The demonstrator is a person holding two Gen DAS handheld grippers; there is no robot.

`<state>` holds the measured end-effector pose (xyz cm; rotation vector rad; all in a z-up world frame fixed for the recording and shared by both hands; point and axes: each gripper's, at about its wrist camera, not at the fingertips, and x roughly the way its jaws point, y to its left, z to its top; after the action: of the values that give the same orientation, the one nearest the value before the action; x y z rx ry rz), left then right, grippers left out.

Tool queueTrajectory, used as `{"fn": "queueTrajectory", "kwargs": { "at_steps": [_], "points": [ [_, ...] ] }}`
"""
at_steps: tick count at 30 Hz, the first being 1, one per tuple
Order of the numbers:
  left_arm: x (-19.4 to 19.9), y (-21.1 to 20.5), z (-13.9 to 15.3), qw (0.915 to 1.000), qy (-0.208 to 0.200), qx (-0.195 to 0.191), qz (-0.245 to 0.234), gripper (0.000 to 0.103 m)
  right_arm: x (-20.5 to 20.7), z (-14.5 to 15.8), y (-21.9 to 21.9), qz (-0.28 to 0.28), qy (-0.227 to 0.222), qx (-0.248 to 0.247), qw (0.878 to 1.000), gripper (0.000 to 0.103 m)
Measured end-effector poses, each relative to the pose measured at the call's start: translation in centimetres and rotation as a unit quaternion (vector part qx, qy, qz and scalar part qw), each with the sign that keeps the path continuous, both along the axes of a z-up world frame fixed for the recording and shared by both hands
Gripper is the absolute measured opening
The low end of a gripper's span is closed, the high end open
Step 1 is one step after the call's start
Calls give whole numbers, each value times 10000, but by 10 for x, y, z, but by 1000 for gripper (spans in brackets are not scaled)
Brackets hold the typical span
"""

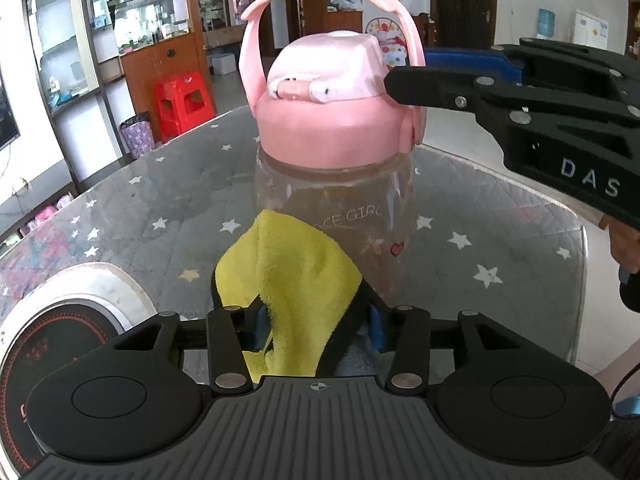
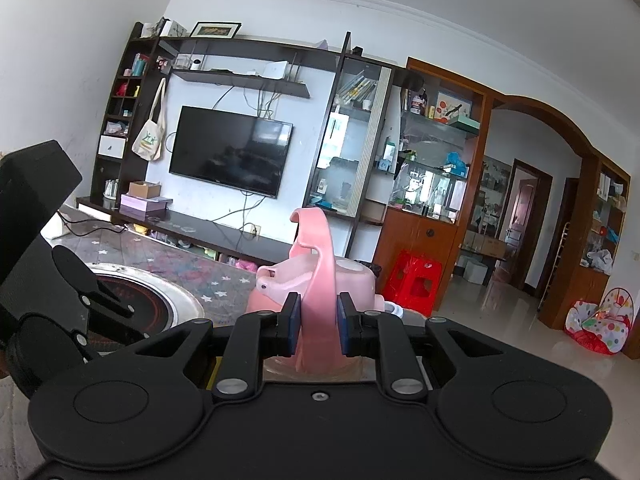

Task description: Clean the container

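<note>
The right tool [image 2: 318, 330] clamps the pink plastic carry handle [image 2: 320, 280] of the clear pink-lidded bottle [image 1: 336, 216] (standing upright). The left tool [image 1: 316, 330], part open, has the yellow fleece cloth [image 1: 288, 276] loose between its blue pads, against the bottle.

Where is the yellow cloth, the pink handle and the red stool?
yellow cloth [image 1: 286, 276], left wrist view, its fluffy middle
pink handle [image 2: 320, 280], right wrist view, strap between pads
red stool [image 2: 416, 280], right wrist view, front face

The left gripper [image 1: 316, 330] points downward with its jaws parted. The right gripper [image 2: 318, 328] lies nearly level, its jaws pinched narrowly together.
</note>
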<state>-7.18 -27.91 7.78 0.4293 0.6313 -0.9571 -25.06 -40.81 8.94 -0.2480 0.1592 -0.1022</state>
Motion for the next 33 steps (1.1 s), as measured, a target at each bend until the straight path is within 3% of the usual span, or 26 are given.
{"fn": "queueTrajectory", "kwargs": {
  "at_steps": [7, 12, 16, 33],
  "points": [
    [4, -7, 6, 9999, -53, -115, 66, 54, -1, 1, 1, -7, -40, -10, 10000, 20],
    [7, -10, 3, 9999, -2, -115, 8, 31, -2, 1, 1, 1, -33, -29, 10000, 20],
    [8, -8, 4, 9999, -1, -135, 14, 23, -2, 1, 0, 2, -41, -58, 10000, 20],
    [1, -5, 49, 9966, -618, -536, -46, 21, -1, 2, -4, 6, -73, -179, 9998, 20]
  ]
}}
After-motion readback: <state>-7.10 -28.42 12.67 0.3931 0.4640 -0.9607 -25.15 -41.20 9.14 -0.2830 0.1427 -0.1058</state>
